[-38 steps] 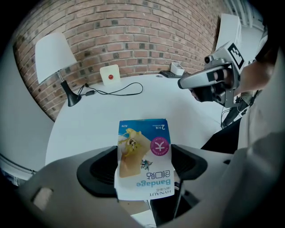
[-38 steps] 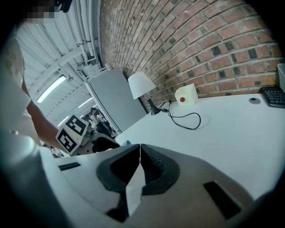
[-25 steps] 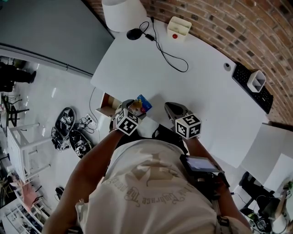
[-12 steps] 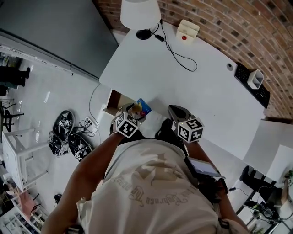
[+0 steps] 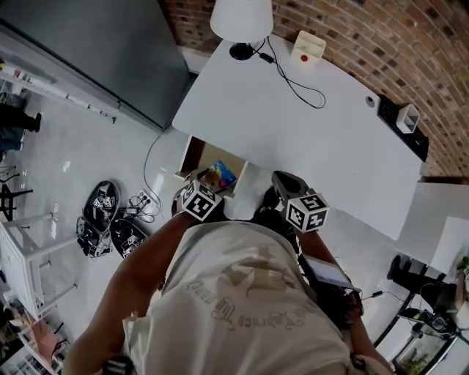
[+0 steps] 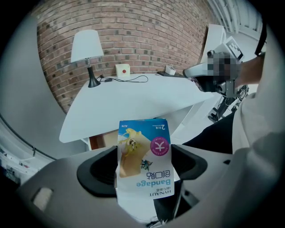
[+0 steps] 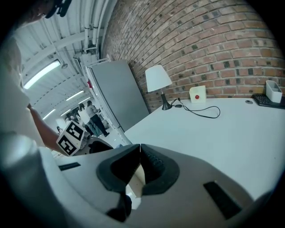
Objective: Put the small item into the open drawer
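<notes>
The scene is viewed steeply downward from above the person's head, with the shoulders, both grippers and the white table [image 5: 308, 124] taken in from well above. The left gripper [image 6: 144, 165] is looked along from close behind its jaws, with the bandage packet [image 6: 143, 147] filling the foreground. The right gripper [image 7: 140, 153] is framed likewise. The table, the lamp [image 5: 242, 18] and the brick wall [image 5: 410, 44] are shared by all three views.
</notes>
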`<state>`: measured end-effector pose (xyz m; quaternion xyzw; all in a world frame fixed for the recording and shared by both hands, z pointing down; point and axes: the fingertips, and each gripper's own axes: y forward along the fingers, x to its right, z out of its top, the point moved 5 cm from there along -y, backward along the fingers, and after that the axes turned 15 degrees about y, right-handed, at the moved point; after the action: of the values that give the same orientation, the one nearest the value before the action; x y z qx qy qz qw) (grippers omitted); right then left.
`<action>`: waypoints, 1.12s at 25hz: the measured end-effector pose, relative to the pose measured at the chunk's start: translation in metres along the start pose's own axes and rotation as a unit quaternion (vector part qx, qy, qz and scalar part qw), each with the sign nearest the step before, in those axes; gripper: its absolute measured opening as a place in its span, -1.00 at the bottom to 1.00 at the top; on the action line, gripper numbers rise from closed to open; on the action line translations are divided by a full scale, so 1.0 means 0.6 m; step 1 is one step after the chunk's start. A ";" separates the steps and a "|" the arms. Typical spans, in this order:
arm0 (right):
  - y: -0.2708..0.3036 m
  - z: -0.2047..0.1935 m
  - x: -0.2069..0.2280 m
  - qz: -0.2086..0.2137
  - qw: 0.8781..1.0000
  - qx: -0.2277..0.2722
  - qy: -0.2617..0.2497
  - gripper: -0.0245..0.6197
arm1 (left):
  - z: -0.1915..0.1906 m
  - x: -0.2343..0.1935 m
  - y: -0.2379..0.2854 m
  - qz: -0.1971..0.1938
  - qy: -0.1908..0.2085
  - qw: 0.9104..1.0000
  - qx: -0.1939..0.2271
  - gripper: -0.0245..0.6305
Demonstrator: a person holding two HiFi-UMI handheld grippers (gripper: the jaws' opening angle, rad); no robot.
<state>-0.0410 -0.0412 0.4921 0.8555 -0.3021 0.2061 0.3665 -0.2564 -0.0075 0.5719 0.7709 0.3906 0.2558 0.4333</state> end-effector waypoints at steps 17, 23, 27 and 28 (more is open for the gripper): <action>0.014 -0.122 -0.102 -0.049 0.997 0.036 0.039 -0.90 | -0.126 -0.013 -0.029 -0.037 0.071 0.997 -0.009 0.23; 0.006 -0.157 -0.108 -0.065 0.995 0.043 0.063 -0.90 | -0.150 -0.007 -0.014 -0.055 0.093 0.994 -0.026 0.23; -0.001 -0.181 -0.105 -0.075 0.993 0.044 0.080 -0.90 | -0.152 -0.005 -0.001 -0.064 0.107 0.992 -0.035 0.23; -0.003 -0.190 -0.104 -0.077 0.992 0.043 0.085 -0.90 | -0.152 -0.003 0.002 -0.067 0.111 0.991 -0.038 0.23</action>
<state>-0.1007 0.0683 0.5289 0.8705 -0.1942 0.2624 0.3683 -0.3237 0.0331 0.6175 0.6931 0.4766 0.3248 0.4324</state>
